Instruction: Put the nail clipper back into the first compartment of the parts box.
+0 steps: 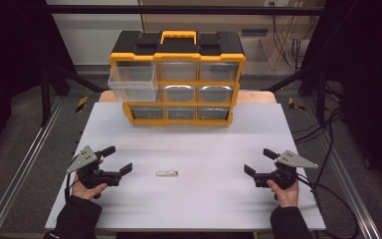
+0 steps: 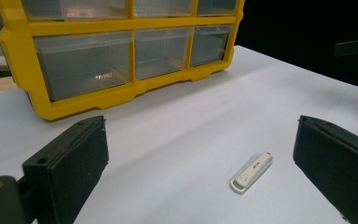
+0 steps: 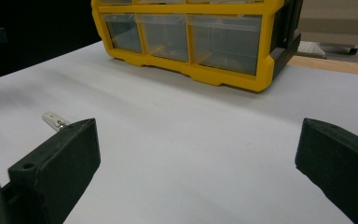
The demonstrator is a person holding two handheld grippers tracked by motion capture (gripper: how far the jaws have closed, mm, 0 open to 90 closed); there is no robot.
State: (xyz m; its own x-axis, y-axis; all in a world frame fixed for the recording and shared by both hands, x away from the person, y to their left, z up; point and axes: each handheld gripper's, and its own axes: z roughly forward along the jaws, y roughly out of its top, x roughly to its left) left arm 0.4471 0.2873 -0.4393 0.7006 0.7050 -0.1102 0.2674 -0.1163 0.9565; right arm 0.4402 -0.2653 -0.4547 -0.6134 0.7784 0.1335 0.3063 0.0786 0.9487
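My left gripper [image 1: 118, 160] rests low over the white table [image 1: 194, 209] at its near left, jaws spread wide with nothing between them. In the left gripper view, a small white USB stick [image 2: 251, 172] lies flat on the table just ahead of those jaws, nearer the right-hand one and touching neither.

My right gripper [image 1: 259, 162] sits at the near right of the table, its jaws also released and empty. In the right gripper view, the metal plug end of the stick [image 3: 54, 120] peeks out past the left-hand jaw.

From the high view, the stick [image 1: 167, 173] lies between my two grippers, somewhat closer to the left one.

Farther back stands a yellow and black drawer cabinet [image 1: 177, 79] with clear drawers. Its upper left drawer [image 1: 132, 82] is pulled out.
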